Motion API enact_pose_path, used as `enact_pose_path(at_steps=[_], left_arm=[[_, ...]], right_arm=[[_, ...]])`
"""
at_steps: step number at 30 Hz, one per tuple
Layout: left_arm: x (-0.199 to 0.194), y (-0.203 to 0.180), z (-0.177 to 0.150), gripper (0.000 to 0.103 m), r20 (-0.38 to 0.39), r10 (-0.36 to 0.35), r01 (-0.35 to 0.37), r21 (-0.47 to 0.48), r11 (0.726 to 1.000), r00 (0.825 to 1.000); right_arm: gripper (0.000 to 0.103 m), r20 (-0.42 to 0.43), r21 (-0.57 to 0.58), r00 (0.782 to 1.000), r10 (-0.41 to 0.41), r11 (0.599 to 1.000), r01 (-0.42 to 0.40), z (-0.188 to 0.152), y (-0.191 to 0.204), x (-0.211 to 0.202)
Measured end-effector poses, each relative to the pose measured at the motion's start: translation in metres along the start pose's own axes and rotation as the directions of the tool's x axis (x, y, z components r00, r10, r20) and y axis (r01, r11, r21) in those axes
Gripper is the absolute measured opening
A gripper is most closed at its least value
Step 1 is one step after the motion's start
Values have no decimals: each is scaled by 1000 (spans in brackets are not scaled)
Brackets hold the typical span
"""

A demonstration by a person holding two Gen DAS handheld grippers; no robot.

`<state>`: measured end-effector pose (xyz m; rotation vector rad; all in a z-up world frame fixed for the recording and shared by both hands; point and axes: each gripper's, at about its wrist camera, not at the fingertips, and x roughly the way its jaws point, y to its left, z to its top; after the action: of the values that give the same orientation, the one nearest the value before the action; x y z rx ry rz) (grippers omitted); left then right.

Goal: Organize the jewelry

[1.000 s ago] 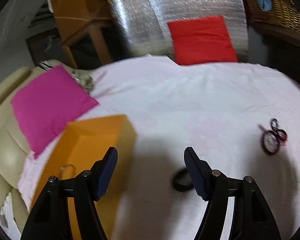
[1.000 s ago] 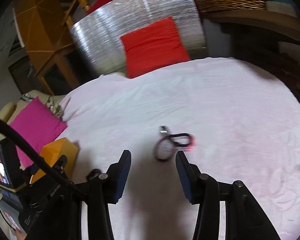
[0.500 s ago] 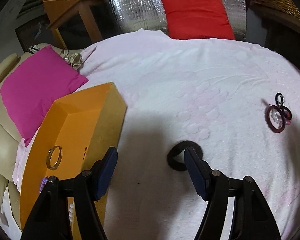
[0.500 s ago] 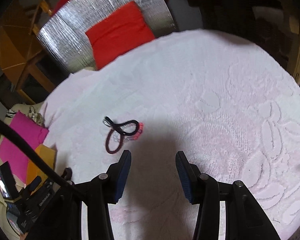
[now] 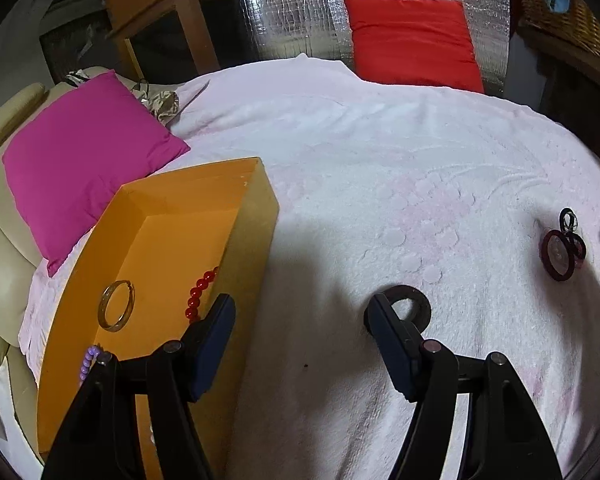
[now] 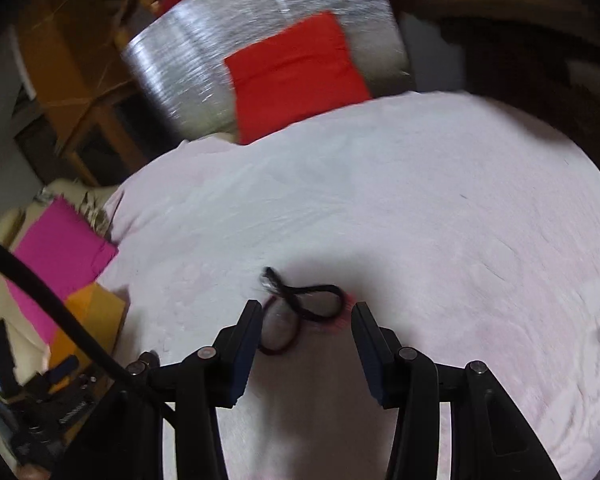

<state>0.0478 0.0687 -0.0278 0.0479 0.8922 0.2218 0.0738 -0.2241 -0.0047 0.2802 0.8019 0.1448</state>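
An open orange box (image 5: 256, 224) sits on the pale pink bedspread at the left. It holds a gold bangle (image 5: 117, 311), a red bead string (image 5: 198, 294) and purple beads (image 5: 87, 362). My left gripper (image 5: 300, 320) is open and empty, its right finger over a black ring (image 5: 418, 304) lying on the cloth. A small heap of dark bangles and a black cord (image 5: 562, 250) lies to the right. In the right wrist view that heap (image 6: 300, 308) lies just ahead of my open, empty right gripper (image 6: 306, 314).
A magenta cushion (image 5: 84, 156) lies left of the box, and shows in the right wrist view (image 6: 60, 256). A red cushion (image 5: 412, 46) leans on a silver foil panel (image 5: 292, 8) at the far edge. A wicker basket (image 5: 560, 4) stands at back right.
The left gripper has pulled back and risen, so the box's inside and the black ring show more. The right gripper has swung back over the heap of bangles, which now lies between its fingertips.
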Motion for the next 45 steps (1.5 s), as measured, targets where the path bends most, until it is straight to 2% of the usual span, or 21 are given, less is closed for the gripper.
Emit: enact_pose_path(at_steps=[5,10,11,12,14,15,19,26,31,34,37,39,41,45], left_arm=[[5,5,-5,70,-21,-2,2,19,1000,1000],[10,-2,-12,70,-38,-18,21,98,995,999],[11,-3,-13,70,-43,-19,24,105,994,999],[13,-2,-12,70,-50,-24,29,108,994,998],[16,-5,-12,70,-62,-32,39,109,993,998],[16,-7,-11,70,-64,-36,43,111,993,997],[18,-21,-8,70,-51,-39,46,139,989,998],[34,-41,-3,71,-51,-73,81,178,981,996],[42,-38,2,71,-28,-98,101,174,980,995],[47,-31,3,71,-37,-141,144,118,982,989],[51,-25,3,62,-57,-195,198,56,979,979],[53,-24,4,43,-70,-238,241,39,970,969],[51,-28,4,32,-67,-250,253,49,966,966],[48,-34,4,23,-57,-247,251,78,965,967]], right_arm=[[49,-7,-44,999,-49,998,48,5,18,29],[49,-8,-84,994,-106,991,105,11,22,56],[44,-12,-85,994,-112,990,111,12,21,60],[32,-14,-82,994,-111,991,110,12,20,64],[15,-20,-69,994,-112,992,110,13,17,67],[11,-10,-60,993,-115,992,115,13,15,67],[9,-2,-53,995,-99,994,98,11,13,62],[9,9,79,1000,-17,997,16,15,-17,28],[9,-25,131,999,35,991,-32,13,-32,12],[9,-53,186,994,99,979,-87,10,-45,7],[9,-122,238,979,166,962,-133,6,-54,12],[9,-187,242,967,173,962,-126,1,-55,16],[9,-244,235,954,173,965,-115,-5,-53,23],[12,-339,197,929,151,977,-87,-16,-46,33]])
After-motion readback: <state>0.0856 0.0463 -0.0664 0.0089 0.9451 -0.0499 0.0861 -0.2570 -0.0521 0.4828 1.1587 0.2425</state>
